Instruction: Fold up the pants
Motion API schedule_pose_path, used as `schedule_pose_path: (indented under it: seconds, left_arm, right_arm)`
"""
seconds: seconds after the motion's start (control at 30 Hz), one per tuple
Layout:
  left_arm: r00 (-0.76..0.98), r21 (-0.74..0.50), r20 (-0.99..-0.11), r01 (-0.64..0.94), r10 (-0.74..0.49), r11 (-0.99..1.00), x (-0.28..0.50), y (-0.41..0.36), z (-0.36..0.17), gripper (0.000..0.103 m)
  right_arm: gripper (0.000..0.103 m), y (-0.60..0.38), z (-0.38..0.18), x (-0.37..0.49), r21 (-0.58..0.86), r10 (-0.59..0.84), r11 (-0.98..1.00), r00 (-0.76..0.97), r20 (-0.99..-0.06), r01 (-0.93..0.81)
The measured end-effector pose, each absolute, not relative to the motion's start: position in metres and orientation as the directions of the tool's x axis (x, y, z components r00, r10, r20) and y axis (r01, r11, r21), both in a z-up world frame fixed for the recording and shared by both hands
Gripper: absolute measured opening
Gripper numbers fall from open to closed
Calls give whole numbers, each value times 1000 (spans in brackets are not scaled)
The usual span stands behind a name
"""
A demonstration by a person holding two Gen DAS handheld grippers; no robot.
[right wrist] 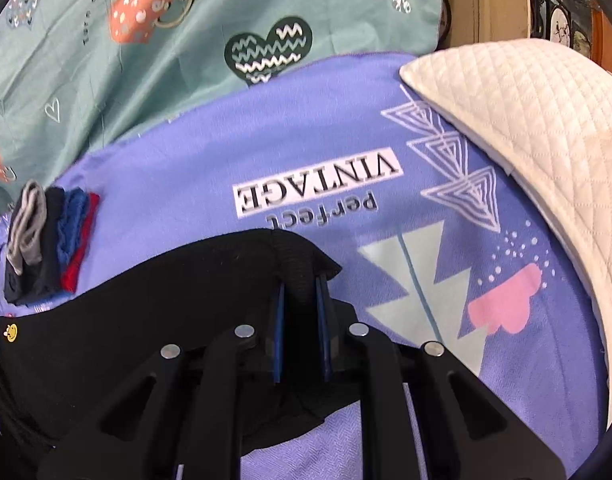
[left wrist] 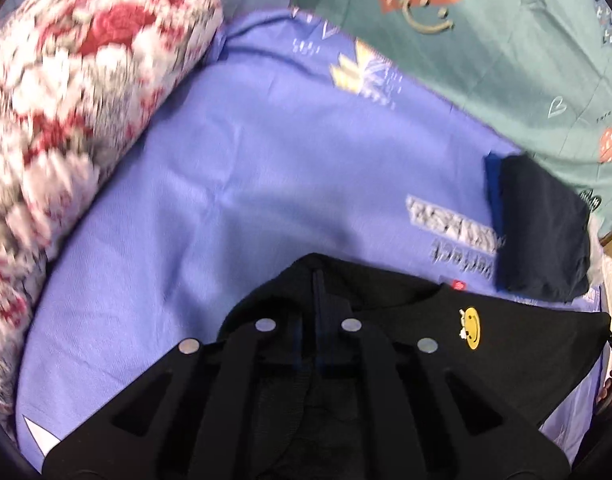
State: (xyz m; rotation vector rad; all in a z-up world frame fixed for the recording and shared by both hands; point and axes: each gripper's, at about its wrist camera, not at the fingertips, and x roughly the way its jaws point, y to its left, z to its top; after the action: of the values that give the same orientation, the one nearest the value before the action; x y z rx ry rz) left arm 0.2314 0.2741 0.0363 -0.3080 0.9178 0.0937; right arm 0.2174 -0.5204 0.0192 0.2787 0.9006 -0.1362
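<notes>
A bed with a purple sheet [right wrist: 234, 152] and a teal sheet [right wrist: 86, 80] carries one floral pillow [left wrist: 66, 92], one white pillow [right wrist: 537, 128] and one stack [right wrist: 46, 240] of four folded clothes. One pair of black pants [right wrist: 146, 300] is stretched between two tongs: the left tongs [left wrist: 317, 284] and right tongs [right wrist: 300, 288] each pinch an edge, both reaching forward low over the sheet.

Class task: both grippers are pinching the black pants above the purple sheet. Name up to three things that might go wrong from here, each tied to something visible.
1. The left gripper and right gripper each pinch only a small bunch of the black pants; the cloth may slip out.
2. The stack of folded clothes lies close by; a swinging pant leg might topple it.
3. The floral pillow crowds the sheet, perhaps limiting laying room.
</notes>
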Motion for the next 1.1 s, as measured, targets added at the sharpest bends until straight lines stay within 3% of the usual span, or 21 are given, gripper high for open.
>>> schedule_pose_path:
  seconds: [0.1, 0.2, 0.27, 0.33, 0.4, 0.47, 0.6, 0.7, 0.77, 0.93, 1.1]
  left_arm:
    - [616, -215, -787, -222, -34, 951, 242, 273, 38, 4]
    - [541, -175, -841, -260, -8, 950, 259, 279, 2, 6]
    - [462, -178, -886, -281, -30, 943, 269, 282, -28, 7]
    - [470, -204, -881, -276, -54, 939, 267, 283, -25, 8]
    - [453, -238, -886, -265, -98, 934, 264, 288, -17, 19]
    - [464, -174, -885, -284, -24, 943, 250, 294, 4, 83]
    - [563, -242, -826, -292, -38, 925, 200, 318, 58, 85]
    - [587, -307, -805, -292, -84, 906, 146, 325, 81, 85]
    - [574, -305, -811, -254, -111, 918, 103, 310, 82, 86]
    - [499, -330, -844, -196, -195, 923, 16, 270, 32, 87]
    - [434, -381, -865, -243, -252, 892, -11, 264, -26, 87]
  right_arm:
    - [15, -523, 31, 219, 202, -5, 948, 644, -765, 246]
    - [16, -526, 14, 226, 170, -27, 945, 584, -811, 279]
    - [25, -528, -18, 233, 120, -44, 941, 468, -882, 315]
    - [46, -527, -37, 231, 58, -88, 940, 402, -911, 336]
    - [50, -524, -27, 219, 33, -132, 938, 443, -887, 345]
    - [52, -524, -4, 204, 51, -131, 938, 489, -862, 342]
    - [59, -524, 46, 158, 63, -126, 949, 554, -823, 310]
    - [77, -519, 72, 103, 81, -66, 971, 577, -814, 226]
    - [80, -513, 76, 65, 70, -43, 982, 575, -817, 173]
    - [80, -495, 51, -20, 154, 98, 985, 505, -858, 71]
    - [80, -471, 23, -78, 261, 215, 965, 453, -865, 39]
